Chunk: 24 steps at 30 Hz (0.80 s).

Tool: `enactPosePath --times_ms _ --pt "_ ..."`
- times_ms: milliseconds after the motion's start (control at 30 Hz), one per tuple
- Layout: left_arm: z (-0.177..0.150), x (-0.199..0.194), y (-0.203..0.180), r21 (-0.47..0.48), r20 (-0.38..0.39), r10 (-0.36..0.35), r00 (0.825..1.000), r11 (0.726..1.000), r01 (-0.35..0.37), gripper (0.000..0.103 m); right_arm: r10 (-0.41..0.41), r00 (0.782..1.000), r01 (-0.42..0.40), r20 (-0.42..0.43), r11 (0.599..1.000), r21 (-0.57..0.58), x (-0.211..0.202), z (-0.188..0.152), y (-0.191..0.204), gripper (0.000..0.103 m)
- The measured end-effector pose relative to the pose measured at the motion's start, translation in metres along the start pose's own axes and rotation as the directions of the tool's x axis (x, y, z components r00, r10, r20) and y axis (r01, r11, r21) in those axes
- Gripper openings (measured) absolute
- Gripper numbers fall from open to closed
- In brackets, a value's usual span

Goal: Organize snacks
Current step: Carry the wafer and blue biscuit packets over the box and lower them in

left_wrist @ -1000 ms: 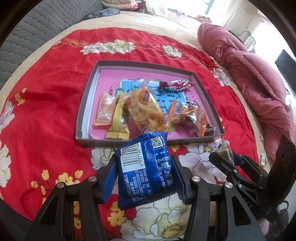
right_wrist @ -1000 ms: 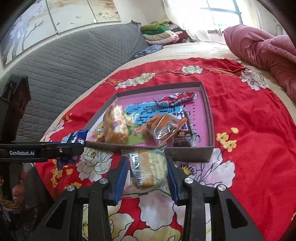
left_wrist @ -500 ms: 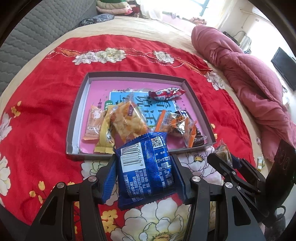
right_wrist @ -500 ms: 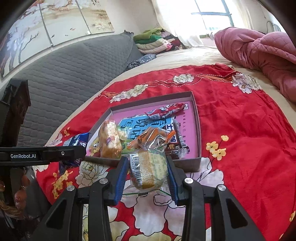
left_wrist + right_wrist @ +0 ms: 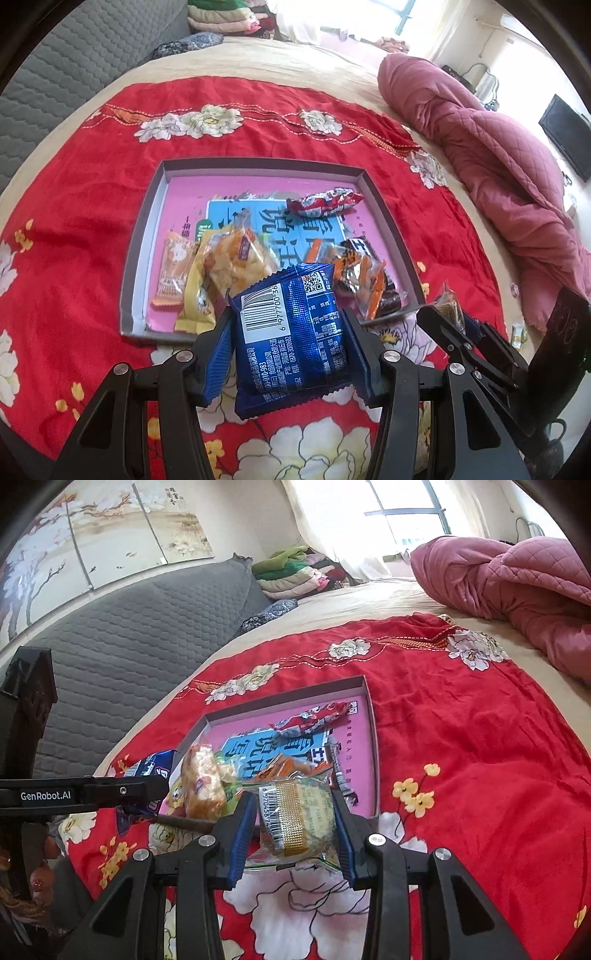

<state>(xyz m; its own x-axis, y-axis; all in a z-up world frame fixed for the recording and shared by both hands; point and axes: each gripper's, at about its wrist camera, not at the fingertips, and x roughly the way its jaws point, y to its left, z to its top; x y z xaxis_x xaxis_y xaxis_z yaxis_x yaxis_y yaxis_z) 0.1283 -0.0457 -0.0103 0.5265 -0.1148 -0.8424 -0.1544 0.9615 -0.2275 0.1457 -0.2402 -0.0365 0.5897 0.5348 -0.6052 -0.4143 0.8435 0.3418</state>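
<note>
My left gripper (image 5: 288, 328) is shut on a blue foil snack packet (image 5: 291, 336), held above the near wall of the shallow grey box with a pink floor (image 5: 144, 240). In the right wrist view my right gripper (image 5: 293, 812) is shut on a clear-wrapped yellowish cake with a gold band (image 5: 299, 812), also at the near edge of the box (image 5: 371, 705). Inside the box lie several snacks: an orange packet (image 5: 173, 273), a yellow one (image 5: 197, 299), a clear bag of golden pieces (image 5: 240, 258), a red wrapper (image 5: 325, 201) and orange-brown packets (image 5: 362, 280).
The box rests on a red flowered cloth (image 5: 85, 177) spread over a bed. A crumpled pink quilt (image 5: 491, 158) lies at the right. A grey padded headboard (image 5: 122, 638) rises at the left, with folded clothes (image 5: 295, 572) at the far end.
Both grippers have drawn back a little from the box with their packets, so the box looks smaller and farther. Both grips are unchanged.
</note>
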Motion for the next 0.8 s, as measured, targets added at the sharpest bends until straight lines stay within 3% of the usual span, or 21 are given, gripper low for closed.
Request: enactPosePath --times_ms 433,800 --pt "0.022 0.039 -0.016 0.03 -0.025 0.037 0.999 0.999 -0.036 0.057 -0.038 0.999 0.038 -0.002 0.999 -0.003 0.036 0.013 -0.014 0.04" --pt "0.033 0.054 -0.027 0.085 -0.01 0.095 0.995 0.992 -0.093 0.057 -0.006 1.0 0.006 -0.02 1.0 0.013 0.053 0.015 -0.018 0.04"
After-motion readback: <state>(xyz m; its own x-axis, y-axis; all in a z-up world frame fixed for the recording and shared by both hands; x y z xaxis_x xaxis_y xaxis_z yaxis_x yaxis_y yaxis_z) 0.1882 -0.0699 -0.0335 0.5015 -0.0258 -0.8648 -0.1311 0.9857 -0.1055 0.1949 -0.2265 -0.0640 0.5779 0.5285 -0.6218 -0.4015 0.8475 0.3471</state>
